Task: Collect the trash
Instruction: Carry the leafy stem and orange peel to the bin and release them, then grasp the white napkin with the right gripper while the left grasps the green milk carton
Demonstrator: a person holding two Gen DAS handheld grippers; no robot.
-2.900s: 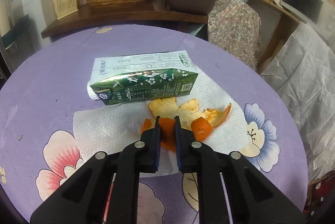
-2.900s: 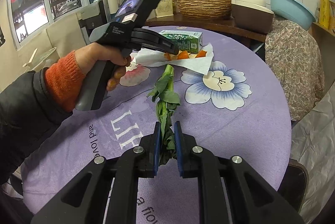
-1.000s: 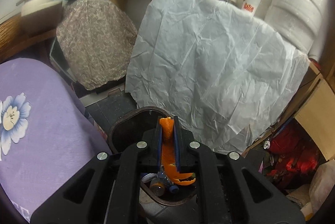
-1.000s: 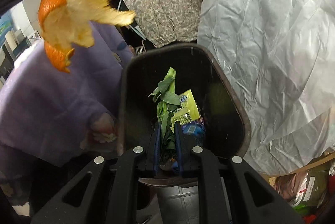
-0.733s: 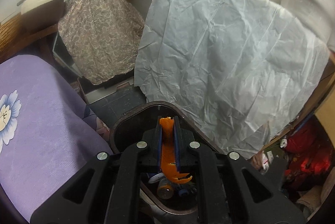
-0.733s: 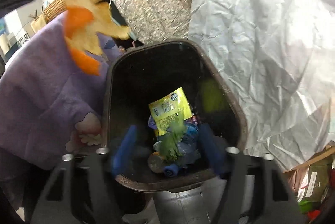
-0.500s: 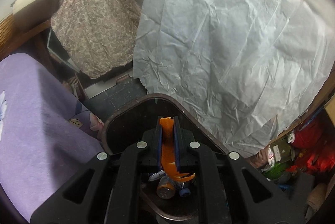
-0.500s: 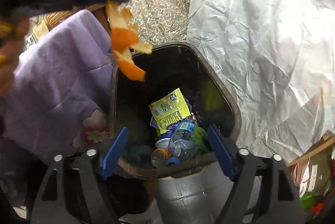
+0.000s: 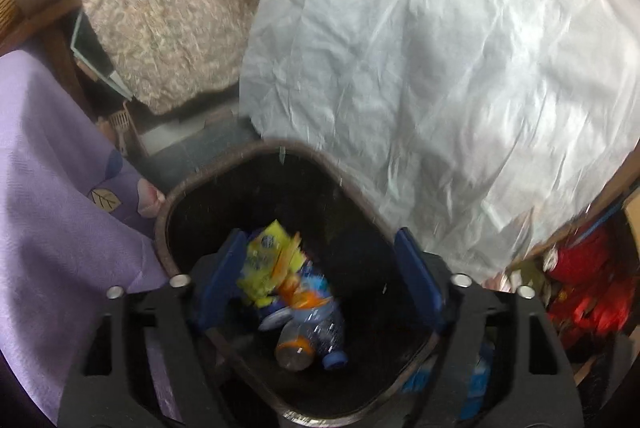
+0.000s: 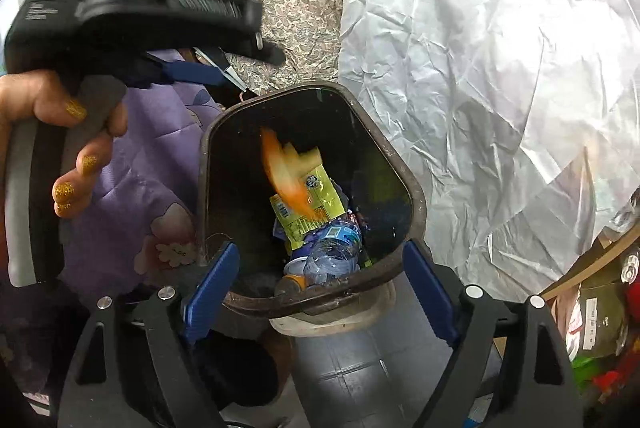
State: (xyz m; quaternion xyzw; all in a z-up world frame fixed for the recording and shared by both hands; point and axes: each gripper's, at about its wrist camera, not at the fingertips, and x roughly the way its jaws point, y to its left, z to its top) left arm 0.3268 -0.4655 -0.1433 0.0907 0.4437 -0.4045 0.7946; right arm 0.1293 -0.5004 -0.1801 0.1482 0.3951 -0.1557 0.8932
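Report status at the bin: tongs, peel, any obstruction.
Both tongs open: left tongs, right tongs. Orange peel blurred, loose inside the trash bin mouth above bottle and wrapper. Nothing blocking.

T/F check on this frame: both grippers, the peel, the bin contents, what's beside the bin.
1. The left gripper is shut on the orange peel. False: its jaws are spread wide and hold nothing.
2. The orange peel is over the bin opening, blurred and touching neither gripper. True.
3. The right gripper is open. True.
4. The bin is empty. False: a yellow wrapper and a clear plastic bottle lie inside.
5. A purple tablecloth hangs beside the bin. True.
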